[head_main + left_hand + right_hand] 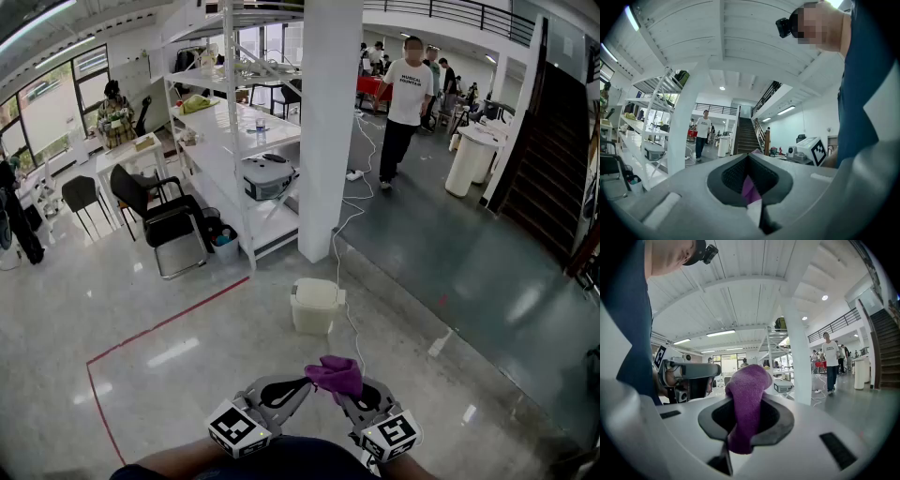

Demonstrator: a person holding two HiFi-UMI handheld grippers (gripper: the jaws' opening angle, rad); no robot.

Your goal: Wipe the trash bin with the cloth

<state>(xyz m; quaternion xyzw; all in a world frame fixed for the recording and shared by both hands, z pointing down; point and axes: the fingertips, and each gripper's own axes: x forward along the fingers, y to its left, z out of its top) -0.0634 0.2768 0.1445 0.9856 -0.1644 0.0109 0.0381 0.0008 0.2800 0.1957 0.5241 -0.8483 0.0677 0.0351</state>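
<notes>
The purple cloth [336, 375] is held up in the air, low and close to the person, between the two tools. The left tool [298, 384] is shut tight on a thin edge of the cloth. The right tool [746, 427] is shut on a thick fold of it, and the cloth bulges out over the top.

The trash bin [315, 306] is small and white, with its lid on. It stands on the shiny floor [234, 347], well apart from the cloth, farther from the person. A white cable [352, 328] lies on the floor just beside the bin, on its right. A big white pillar [330, 131] stands close behind the bin. A red line [159, 326] runs over the floor to the left. Farther left are a white shelf [246, 141] and a black chair [173, 223]. A person [405, 103] in a white shirt walks far back.
</notes>
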